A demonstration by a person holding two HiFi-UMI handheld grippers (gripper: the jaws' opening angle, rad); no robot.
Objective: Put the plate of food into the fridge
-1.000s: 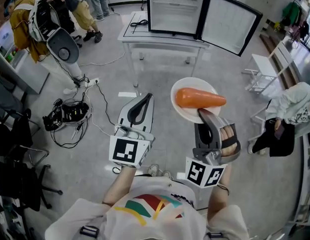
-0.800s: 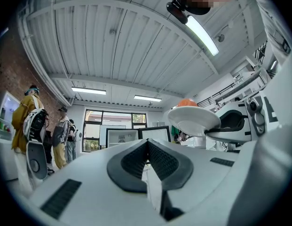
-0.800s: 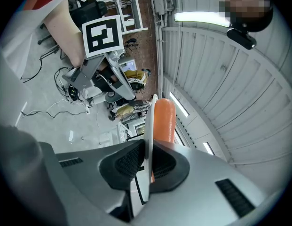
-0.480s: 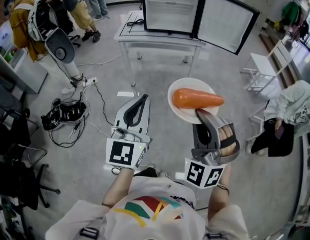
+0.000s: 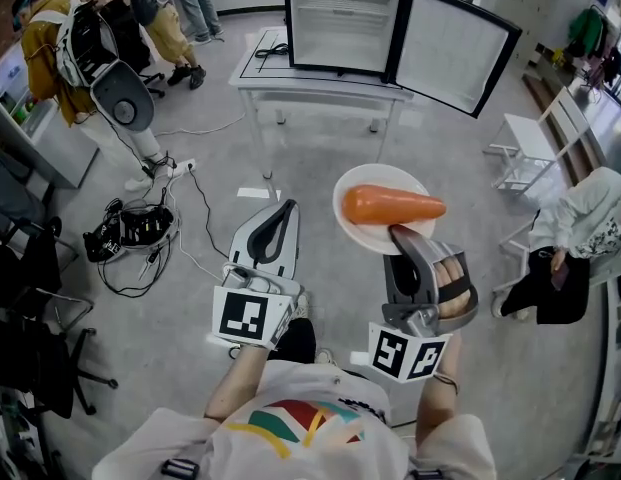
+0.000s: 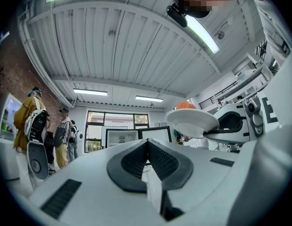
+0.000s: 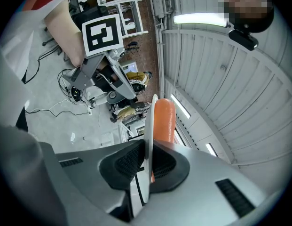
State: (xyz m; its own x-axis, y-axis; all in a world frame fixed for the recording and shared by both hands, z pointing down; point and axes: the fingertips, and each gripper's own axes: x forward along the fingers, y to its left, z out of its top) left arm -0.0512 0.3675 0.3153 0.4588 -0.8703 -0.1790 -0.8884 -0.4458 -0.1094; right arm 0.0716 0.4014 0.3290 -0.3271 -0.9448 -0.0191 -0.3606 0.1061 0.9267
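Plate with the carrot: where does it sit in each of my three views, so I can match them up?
Head view: plate right of centre, its near rim in the right gripper tongs.
Left gripper view: plate right of centre, seen from below.
Right gripper view: plate edge-on at centre, clamped between the tongs.
Shared landmark: the orange carrot on it, in all three views.

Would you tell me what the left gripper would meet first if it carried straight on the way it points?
Probably the open fridge on the white table: the left gripper, jaws shut, aims at it, and nothing nearer shows in that line. Depth is hard to judge.
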